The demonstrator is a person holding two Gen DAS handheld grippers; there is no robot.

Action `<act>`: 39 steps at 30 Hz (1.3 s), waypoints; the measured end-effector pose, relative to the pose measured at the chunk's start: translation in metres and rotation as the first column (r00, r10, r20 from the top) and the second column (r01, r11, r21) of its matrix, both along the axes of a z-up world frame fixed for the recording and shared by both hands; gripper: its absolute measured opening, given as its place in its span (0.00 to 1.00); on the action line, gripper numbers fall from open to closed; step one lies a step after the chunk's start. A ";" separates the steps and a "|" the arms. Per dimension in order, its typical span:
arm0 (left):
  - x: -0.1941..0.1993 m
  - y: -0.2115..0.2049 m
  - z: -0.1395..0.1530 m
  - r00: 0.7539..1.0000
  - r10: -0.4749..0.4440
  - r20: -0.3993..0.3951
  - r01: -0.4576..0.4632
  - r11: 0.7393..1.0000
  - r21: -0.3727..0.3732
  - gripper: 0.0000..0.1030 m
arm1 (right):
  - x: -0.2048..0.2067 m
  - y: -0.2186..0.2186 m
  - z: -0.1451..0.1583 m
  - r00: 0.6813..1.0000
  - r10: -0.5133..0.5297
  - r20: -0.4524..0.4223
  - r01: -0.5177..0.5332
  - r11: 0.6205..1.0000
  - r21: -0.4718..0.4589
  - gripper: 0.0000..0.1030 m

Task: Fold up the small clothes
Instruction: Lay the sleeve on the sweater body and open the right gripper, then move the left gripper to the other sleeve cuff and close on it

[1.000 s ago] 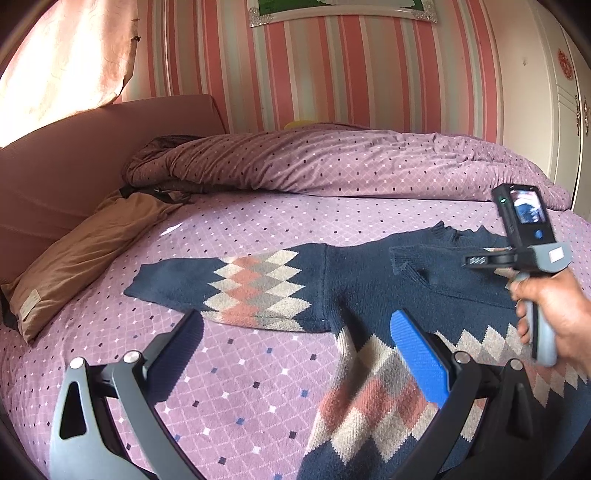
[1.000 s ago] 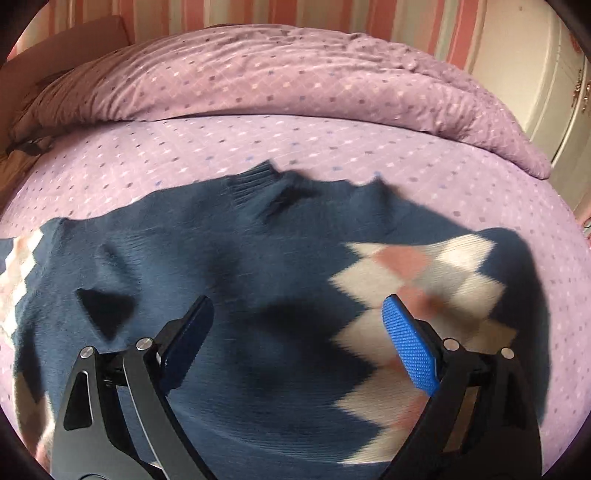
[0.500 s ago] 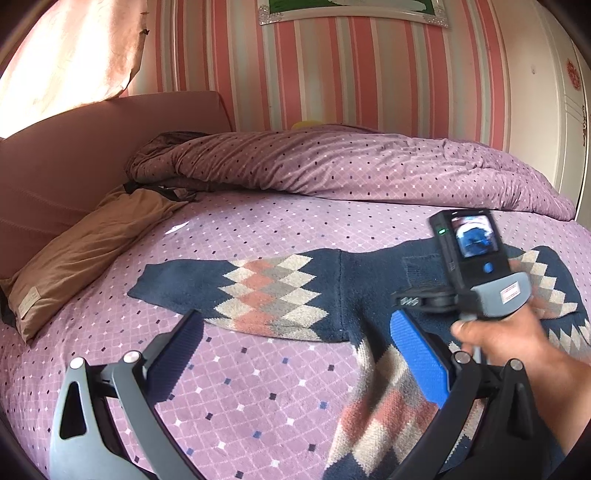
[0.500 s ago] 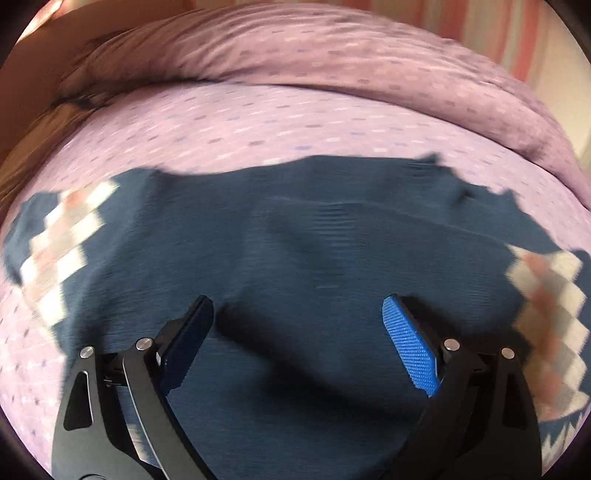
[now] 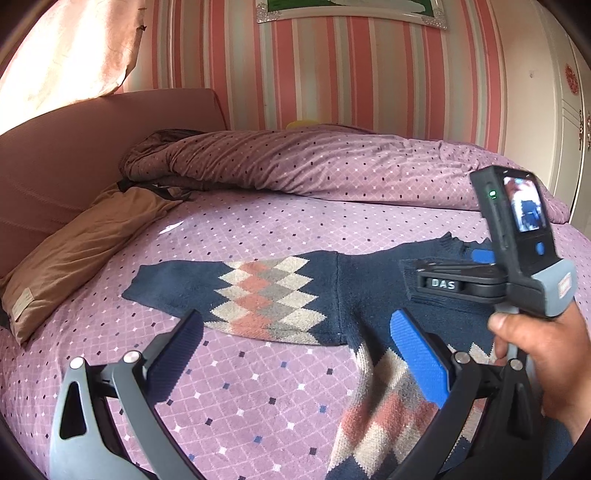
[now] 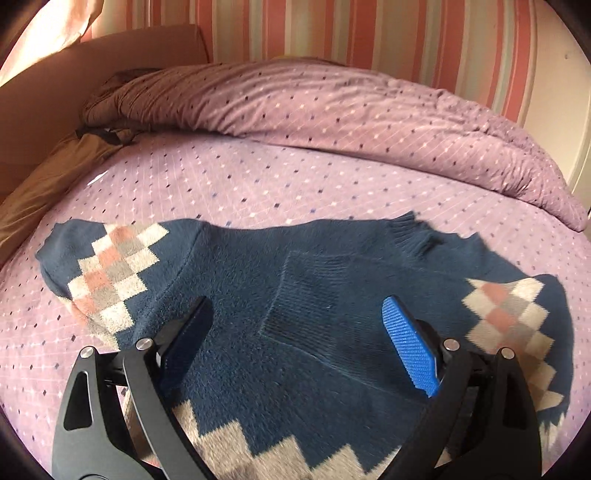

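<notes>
One navy sweater [image 5: 354, 291] with argyle diamonds lies flat on the purple dotted bedsheet [image 5: 229, 384], its left sleeve stretched out toward the brown pillow [image 5: 74, 251] and its right sleeve folded in over the chest, the ribbed cuff [image 6: 314, 295] lying on the body. In the left wrist view the sweater's right side and neck are largely hidden behind the right gripper [image 5: 480, 258] and the hand [image 5: 546, 362] that holds it, and the hem is cut off at the bottom edge of both views. The left gripper [image 5: 295, 354] hovers over the sheet and the sweater's lower left side, its two fingers spread wide with nothing between them. The right gripper [image 6: 295, 347] hangs above the chest, likewise spread wide and holding nothing; whether its tips touch the knit cannot be told. The right wrist view is slightly blurred, so the knit detail is soft. One rolled duvet [image 5: 332, 162] lies along the far edge of the bed, one headboard [image 5: 74, 155] stands at the left, and only the lower strip of one framed picture [image 5: 351, 11] shows on the striped wall.
</notes>
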State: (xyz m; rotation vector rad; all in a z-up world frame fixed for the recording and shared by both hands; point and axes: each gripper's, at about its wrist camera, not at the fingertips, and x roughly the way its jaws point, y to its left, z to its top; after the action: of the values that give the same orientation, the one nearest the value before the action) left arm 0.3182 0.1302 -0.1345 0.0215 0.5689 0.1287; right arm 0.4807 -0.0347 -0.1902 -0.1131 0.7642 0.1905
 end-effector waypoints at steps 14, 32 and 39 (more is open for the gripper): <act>-0.001 -0.006 0.019 0.999 -0.023 0.027 0.024 1.000 -0.016 0.99 | -0.038 -0.046 0.037 0.996 -0.089 0.027 0.086 0.991 0.099 0.93; 0.029 0.058 0.018 1.000 -0.002 0.027 0.001 0.999 0.036 0.99 | -0.144 -0.130 0.045 0.977 -0.208 0.052 0.204 0.976 0.073 0.97; 0.073 0.121 -0.001 0.999 0.032 -0.027 -0.030 0.997 0.067 0.99 | -0.136 -0.120 0.052 0.976 -0.207 0.065 0.202 0.977 0.076 0.97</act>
State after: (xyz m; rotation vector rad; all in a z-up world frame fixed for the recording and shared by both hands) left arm 0.3912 0.2516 -0.1353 0.0791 0.5929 0.1781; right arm 0.3449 -0.1550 -0.1384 0.0241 0.6911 0.0168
